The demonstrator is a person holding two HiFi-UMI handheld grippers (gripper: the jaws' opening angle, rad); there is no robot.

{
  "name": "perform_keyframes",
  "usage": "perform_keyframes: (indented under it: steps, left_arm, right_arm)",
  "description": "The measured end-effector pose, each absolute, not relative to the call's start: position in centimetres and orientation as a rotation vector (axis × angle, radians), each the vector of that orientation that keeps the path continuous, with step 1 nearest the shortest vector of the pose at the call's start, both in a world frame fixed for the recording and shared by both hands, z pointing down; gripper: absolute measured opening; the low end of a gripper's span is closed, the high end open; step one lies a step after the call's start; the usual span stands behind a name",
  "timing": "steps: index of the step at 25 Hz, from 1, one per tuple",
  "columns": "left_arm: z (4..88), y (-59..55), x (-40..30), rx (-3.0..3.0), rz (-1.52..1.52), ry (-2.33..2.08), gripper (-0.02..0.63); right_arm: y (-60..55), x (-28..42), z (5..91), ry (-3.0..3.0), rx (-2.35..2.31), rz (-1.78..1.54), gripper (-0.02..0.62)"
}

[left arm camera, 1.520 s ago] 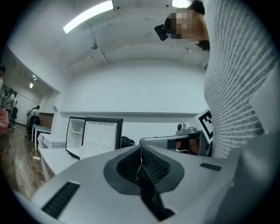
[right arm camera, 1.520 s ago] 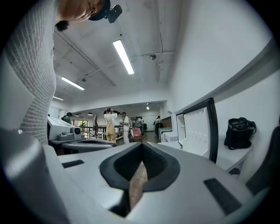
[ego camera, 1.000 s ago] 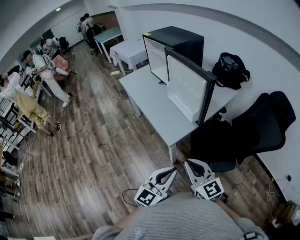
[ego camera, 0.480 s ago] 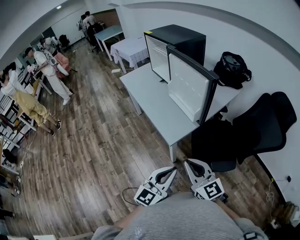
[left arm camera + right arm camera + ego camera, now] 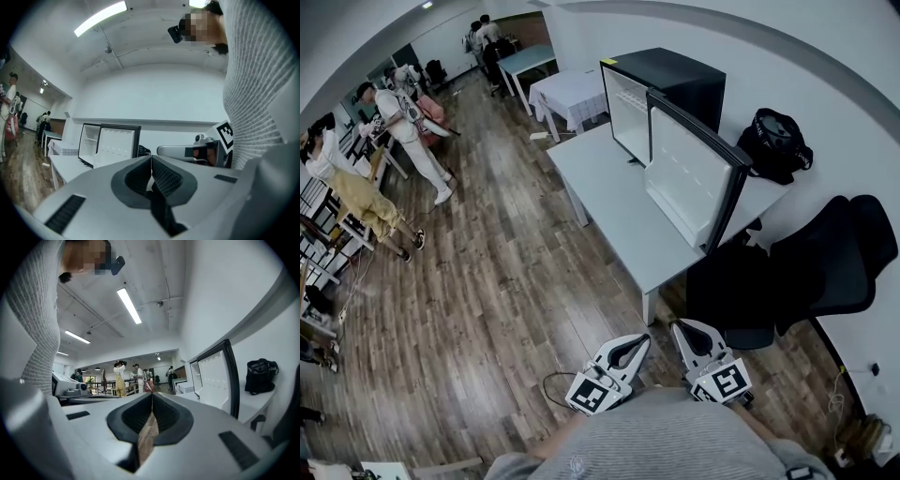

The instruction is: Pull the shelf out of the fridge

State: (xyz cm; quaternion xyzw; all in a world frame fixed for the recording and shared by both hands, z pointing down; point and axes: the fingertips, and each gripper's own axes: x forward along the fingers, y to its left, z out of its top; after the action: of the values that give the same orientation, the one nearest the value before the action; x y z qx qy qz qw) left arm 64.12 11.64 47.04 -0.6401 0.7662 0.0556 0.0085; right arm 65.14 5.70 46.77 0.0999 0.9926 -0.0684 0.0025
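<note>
The left gripper (image 5: 639,342) and right gripper (image 5: 680,330) hung near the person's chest, jaws pressed together on nothing, probably because the fridge (image 5: 675,80) on the far table (image 5: 609,197), door (image 5: 689,178) open and shelf (image 5: 91,139) inside, stood well apart.

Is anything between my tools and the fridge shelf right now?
Nothing visible blocks the shelf: the door stands open, with only tabletop before it. Left tool and right tool, both shut, are far back over the floor.
</note>
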Motion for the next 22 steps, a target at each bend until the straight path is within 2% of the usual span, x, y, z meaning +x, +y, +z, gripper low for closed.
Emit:
perform_keyframes:
  steps: [10,22]
  left_arm:
    - [45.7,15.4,58.5,-1.795,0.214,2.517,0.011]
    - [44.1,25.0,45.3,-1.521,0.215,2.662,0.011]
  right_arm:
    - [7.0,59.8,45.3,3.085,0.4,-0.111,0.014]
    - [12.9,46.4,43.7,3.044,0.465,-0.102,0.014]
